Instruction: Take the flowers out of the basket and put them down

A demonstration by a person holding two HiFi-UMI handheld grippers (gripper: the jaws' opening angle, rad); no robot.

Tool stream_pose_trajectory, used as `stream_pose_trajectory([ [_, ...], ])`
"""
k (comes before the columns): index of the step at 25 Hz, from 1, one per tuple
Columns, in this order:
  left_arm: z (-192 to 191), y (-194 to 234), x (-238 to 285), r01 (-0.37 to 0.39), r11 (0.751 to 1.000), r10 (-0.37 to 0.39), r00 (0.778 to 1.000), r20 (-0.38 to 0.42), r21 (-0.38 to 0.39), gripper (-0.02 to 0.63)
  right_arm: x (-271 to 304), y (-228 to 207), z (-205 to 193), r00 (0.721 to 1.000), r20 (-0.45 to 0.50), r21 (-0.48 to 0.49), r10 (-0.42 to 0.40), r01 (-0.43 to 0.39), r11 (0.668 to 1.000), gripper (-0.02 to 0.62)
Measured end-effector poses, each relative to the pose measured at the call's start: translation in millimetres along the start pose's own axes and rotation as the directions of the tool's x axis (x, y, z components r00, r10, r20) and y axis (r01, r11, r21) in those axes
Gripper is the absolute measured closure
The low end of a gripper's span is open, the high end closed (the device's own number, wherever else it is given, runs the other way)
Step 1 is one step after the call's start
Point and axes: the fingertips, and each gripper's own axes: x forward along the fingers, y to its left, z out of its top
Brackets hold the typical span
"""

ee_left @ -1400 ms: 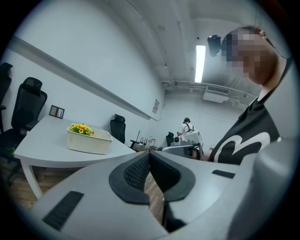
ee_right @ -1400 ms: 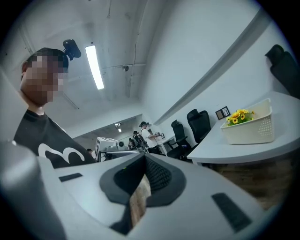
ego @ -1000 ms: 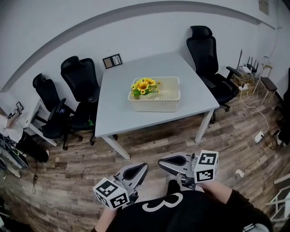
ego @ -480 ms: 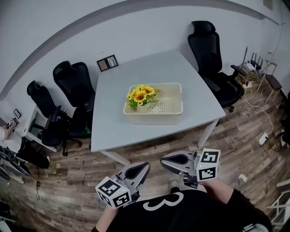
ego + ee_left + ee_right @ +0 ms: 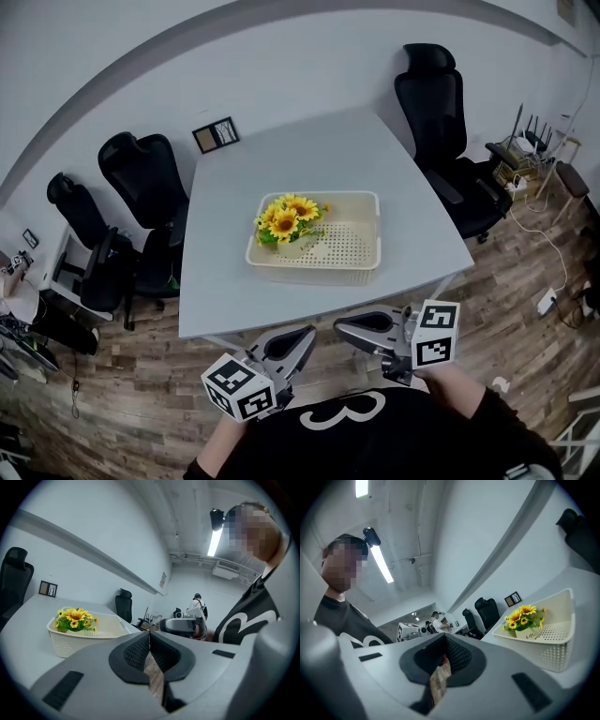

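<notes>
Left gripper (image 5: 302,336): jaws together, nothing between them, held off the bench's (image 5: 394,169) near edge.
Right gripper (image 5: 345,328): jaws together, empty, just beside the left one.
Sunflowers (image 5: 286,220): upright in a small pot (image 5: 289,247) at the basket's left end.
Basket (image 5: 361,267): cream, perforated, mid-bench.

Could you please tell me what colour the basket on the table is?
Cream, with perforated walls; the basket shows best in the head view.
</notes>
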Motion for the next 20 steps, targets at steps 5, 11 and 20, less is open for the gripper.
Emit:
stream_pose_trajectory([
  [5,17,3,4,0.033,0.998,-0.034,0.999,0.011,0.061,0.594,6,-9,16,1.0,-0.005,-0.024,0.012,-0.012,1.0,0.586],
  [11,30,32,7,0.06,0.996,-0.061,0.998,0.014,0.063,0.594,21,-29,24,1.0,-0.014,-0.035,-0.008,0.007,0.999,0.586],
  [20,58,91,48,0.064,0.985,-0.055,0.997,-0.06,0.161,0.594,23,-83,56,0.992,0.047,-0.013,-0.118,0.119,0.993,0.586],
])
